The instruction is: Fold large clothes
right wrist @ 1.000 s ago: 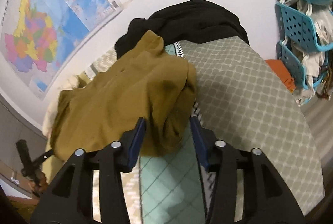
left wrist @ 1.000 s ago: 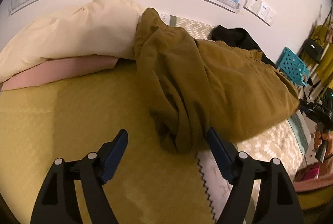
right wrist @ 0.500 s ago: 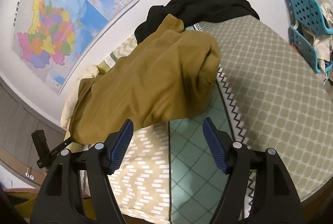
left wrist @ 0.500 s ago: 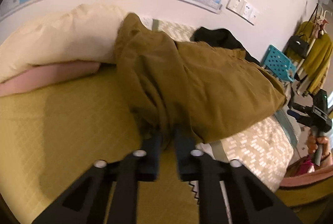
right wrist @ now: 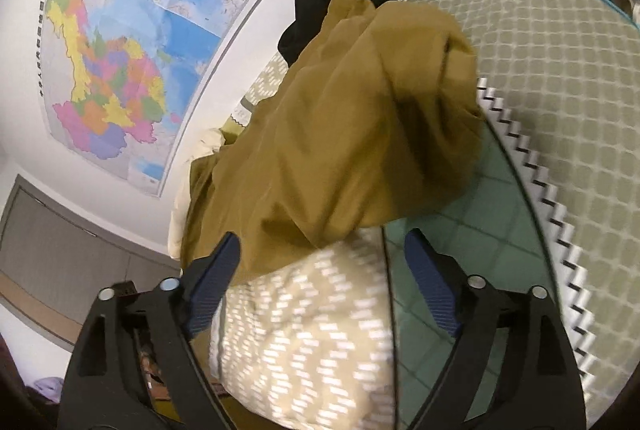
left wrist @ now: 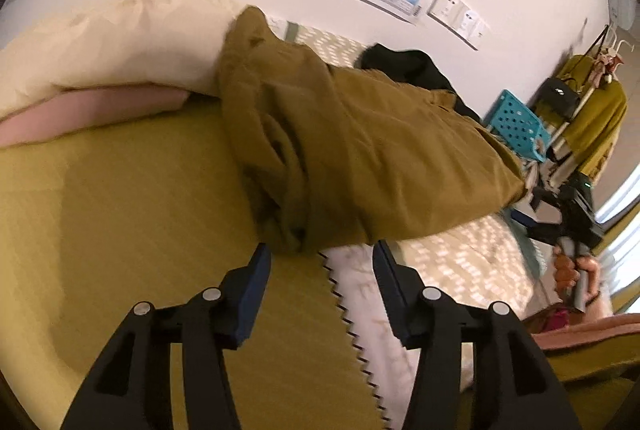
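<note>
Lying bunched across the bed (left wrist: 120,214), the mustard garment (left wrist: 360,150) is gripped by neither the left gripper (left wrist: 320,270) nor the right gripper (right wrist: 320,262), both opening empty; matching hem corners are best clamped before folding.

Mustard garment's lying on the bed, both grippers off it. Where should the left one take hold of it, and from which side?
Probably the bunched near end of the mustard garment, just beyond the left gripper, whose jaws are opening with nothing between them. Come straight ahead, low over the yellow bedspread: there the cloth gathers into thick upright folds that the pads can straddle, whereas the broad flat panel to the right offers no edge.
</note>
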`<state>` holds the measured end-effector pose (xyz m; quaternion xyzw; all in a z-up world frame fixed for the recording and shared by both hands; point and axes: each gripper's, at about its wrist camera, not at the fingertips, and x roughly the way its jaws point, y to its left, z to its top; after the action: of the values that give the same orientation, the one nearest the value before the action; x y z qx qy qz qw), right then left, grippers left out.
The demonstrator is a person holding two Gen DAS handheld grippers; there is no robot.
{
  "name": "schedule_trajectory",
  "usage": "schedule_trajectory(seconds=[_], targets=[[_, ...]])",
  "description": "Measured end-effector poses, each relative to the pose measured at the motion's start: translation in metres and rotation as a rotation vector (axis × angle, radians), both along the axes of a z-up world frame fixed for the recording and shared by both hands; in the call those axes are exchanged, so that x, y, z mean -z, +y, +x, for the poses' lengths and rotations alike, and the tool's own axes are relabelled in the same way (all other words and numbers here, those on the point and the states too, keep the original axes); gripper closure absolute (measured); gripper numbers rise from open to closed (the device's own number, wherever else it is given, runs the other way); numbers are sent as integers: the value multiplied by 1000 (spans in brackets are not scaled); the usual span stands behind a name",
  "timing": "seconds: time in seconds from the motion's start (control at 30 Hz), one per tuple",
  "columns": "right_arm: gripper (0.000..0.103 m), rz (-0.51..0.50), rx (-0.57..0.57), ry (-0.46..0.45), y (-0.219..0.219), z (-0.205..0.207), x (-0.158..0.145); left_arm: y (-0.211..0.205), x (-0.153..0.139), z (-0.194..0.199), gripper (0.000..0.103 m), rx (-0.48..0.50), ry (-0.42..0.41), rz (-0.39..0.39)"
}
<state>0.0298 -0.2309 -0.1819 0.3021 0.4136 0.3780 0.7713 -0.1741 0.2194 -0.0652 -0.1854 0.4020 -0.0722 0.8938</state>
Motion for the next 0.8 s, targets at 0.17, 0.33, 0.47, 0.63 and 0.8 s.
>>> schedule_trajectory(seconds=[0.17,0.33,0.47,0.63,0.8], targets=[[13,13,13,13,16,14,-3,-14,7,5,39,40,25,-88],[8,-18,30,12,30,17,-5,-24,21,24,37,50,71,-190],[7,-2,51,19,30,18,-3,-21,28,38,26,6,84,-274],[6,-3,69,22,31,19,-4,-19,30,48,15,-87,66,-359],[5,-3,119,17,35,21,-5,-15,28,60,7,-164,51,-406]])
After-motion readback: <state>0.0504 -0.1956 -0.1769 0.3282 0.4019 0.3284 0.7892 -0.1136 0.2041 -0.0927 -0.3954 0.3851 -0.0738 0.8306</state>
